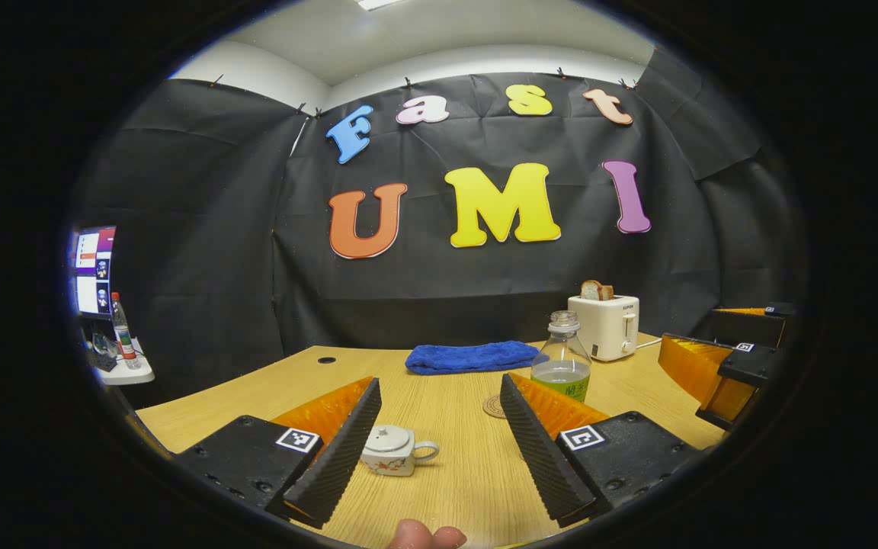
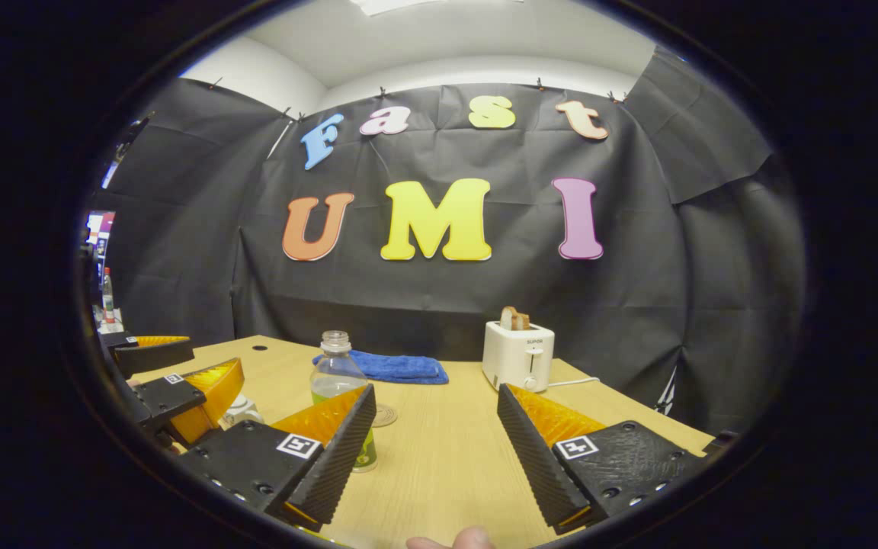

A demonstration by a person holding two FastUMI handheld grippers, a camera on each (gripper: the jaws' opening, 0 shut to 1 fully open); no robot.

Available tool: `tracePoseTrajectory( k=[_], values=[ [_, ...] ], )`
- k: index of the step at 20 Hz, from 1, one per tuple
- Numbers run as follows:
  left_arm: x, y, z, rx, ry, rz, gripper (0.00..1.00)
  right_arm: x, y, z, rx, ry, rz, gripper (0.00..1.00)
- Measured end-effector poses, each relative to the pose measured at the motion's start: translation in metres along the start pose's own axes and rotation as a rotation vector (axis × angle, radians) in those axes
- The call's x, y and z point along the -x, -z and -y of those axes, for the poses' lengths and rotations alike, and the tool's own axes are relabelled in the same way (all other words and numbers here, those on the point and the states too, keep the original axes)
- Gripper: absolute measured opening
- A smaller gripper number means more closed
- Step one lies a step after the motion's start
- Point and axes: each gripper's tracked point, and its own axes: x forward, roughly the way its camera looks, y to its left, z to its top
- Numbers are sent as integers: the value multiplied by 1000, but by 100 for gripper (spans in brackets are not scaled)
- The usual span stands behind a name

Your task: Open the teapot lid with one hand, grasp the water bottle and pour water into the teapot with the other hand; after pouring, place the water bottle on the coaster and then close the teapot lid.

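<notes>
Left gripper view, closest first: left gripper (image 1: pixel 439 446) spread wide, fingers released, nothing between them but air. A fingertip (image 1: pixel 427 536) poking in at the very bottom edge. Just past the left finger, small white teapot (image 1: pixel 397 450) sitting on the light wood desk (image 1: pixel 454 488), lid (image 1: pixel 386 437) on, handle pointing right, not touched by either finger. A bit farther back, round coaster (image 1: pixel 495 406) flat on the desk, partly tucked behind the right finger. Right next to it, clear water bottle (image 1: pixel 562 358) standing upright, no cap, a little liquid at the bottom, green label. Off at the right edge, the other gripper hanging above the desk. Behind the bottle, blue towel (image 1: pixel 473 357) lying folded, and a white toaster (image 1: pixel 605 326) with bread slices (image 1: pixel 596 290) sticking out of it. Way off left, a monitor (image 1: pixel 94 269) and another bottle (image 1: pixel 123 332) on a side shelf.

Right gripper view: right gripper (image 2: pixel 435 450) also wide open, gripping nothing. Water bottle standing just behind its left finger, base partly hidden, coaster just beside it. Left gripper at the left edge, teapot peeking out behind it. Towel and toaster farther back near the black cloth wall.
</notes>
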Motion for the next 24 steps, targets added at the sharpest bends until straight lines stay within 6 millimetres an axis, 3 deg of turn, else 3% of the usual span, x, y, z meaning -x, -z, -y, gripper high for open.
tracePoseTrajectory(
  k=[7, 12, 14, 19, 22, 24],
  values=[
    [2, 6, -15, 14, -15, -11, 98, -7, 20, -4, -18, -40, -31, 97],
    [7, 44, -52, 16, -50, -100, 99, -7, 30, -5, -18, -48, -43, 95],
    [2, 50, -62, 35, -65, -125, 99, -6, 36, -5, -23, -52, -48, 95],
    [-27, 65, -56, 36, -20, -175, 97, -9, 40, 4, -19, -41, -66, 96],
    [-41, 74, -55, 34, -11, -214, 91, -12, 38, 19, -25, -7, -59, 96],
    [-50, 80, -57, 23, -15, -232, 81, -14, 39, 26, -30, 13, -64, 96]
  ],
)
